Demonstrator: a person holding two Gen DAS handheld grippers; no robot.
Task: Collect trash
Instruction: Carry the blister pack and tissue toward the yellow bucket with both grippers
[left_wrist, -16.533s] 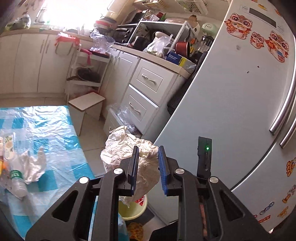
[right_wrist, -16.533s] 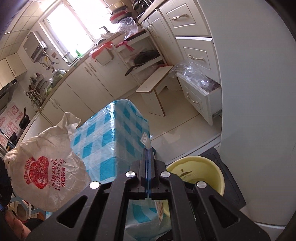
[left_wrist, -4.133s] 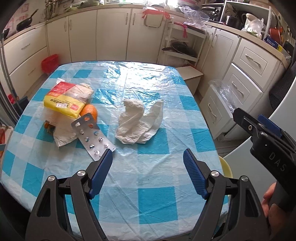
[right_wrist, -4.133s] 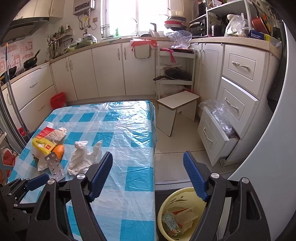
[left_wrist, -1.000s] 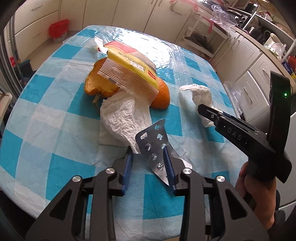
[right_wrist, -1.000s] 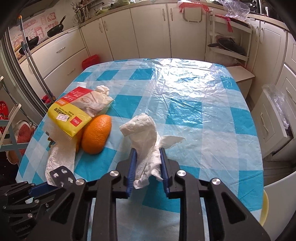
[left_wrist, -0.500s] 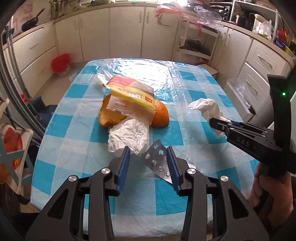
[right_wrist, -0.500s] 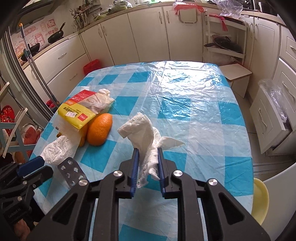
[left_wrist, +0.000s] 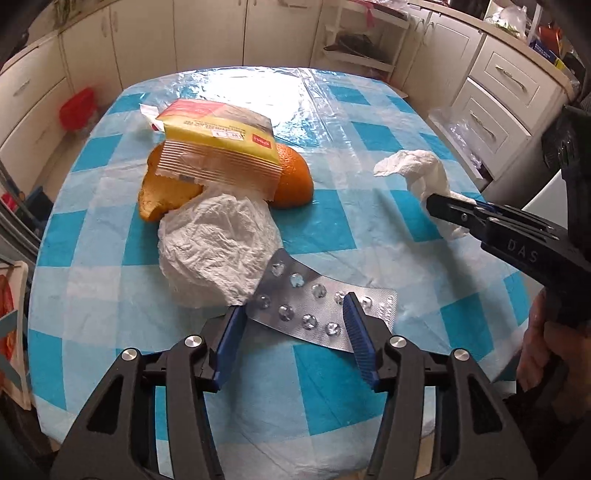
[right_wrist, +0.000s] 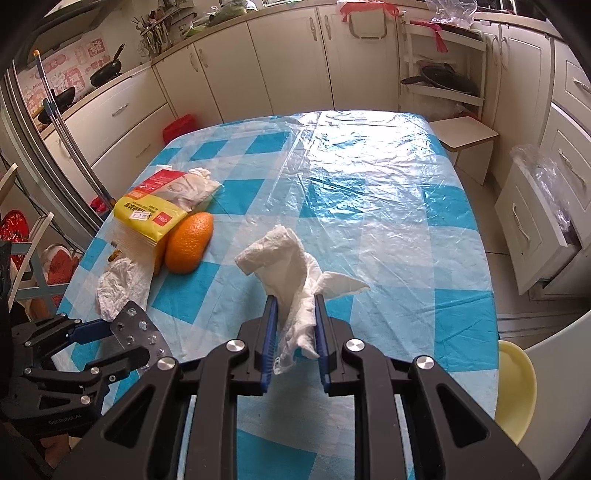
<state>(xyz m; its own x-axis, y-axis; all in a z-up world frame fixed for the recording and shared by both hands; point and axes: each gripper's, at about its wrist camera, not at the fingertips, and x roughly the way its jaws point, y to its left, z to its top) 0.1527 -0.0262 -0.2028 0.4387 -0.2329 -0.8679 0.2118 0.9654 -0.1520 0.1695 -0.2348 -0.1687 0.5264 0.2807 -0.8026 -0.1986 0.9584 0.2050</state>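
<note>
between my right gripper (right_wrist: 293, 325) pads: crumpled tissue (right_wrist: 291, 273), pinched, lifted off the checked tablecloth (right_wrist: 388, 206). my left gripper (left_wrist: 291, 332), jaws just widening, straddles the blister pack (left_wrist: 317, 302) on the cloth without clamping it. beyond: second tissue (left_wrist: 214, 251), orange (right_wrist: 188, 243), yellow packet (right_wrist: 147, 218).

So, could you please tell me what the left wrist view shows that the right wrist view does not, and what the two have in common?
Only the left wrist view shows the person's hand on the right hand-held gripper, and the orange peel under the yellow packet.

Only the right wrist view shows the yellow bin past the table's edge and the pans on the counter.

Both show the crumpled tissue pinched in the right gripper, the blister pack between the left hand-held gripper's jaws, which have just been opening, the orange and the checked tablecloth.
</note>
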